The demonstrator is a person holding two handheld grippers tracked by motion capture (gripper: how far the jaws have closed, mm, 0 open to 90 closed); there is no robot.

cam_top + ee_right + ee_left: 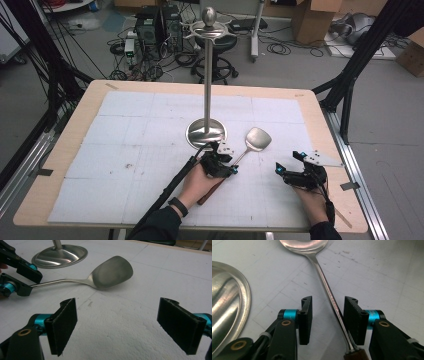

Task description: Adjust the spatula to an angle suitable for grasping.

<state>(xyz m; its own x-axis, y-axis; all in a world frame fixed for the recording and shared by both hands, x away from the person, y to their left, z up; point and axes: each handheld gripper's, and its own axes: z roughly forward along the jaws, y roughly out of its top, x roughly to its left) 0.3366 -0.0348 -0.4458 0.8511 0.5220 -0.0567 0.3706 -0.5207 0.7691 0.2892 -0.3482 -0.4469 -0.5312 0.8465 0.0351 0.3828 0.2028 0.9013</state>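
Metal spatula (pixel 254 141) beside stand base (pixel 206 133), left gripper (pixel 223 161) over its handle, right gripper (pixel 291 167) apart

Both grippers, left gripper (pixel 226 161) and right gripper (pixel 289 162), are black with cyan collars and brass rivets (flat dark pads); dark sleeves (pixel 155 225), black wristband (pixel 177 206).

No readable text, label, brand, number or sign anywhere. Checked around the spatula (pixel 252 141): its blade and shaft are bare metal, no stamp legible. Stand base (pixel 206 132) just beside it is plain polished steel. White mat (pixel 150 150) under it carries only a faint pencil grid and smudges, no writing. Cardboard boxes (pixel 312 20) well beyond it, on the floor, are too blurred to show any print.
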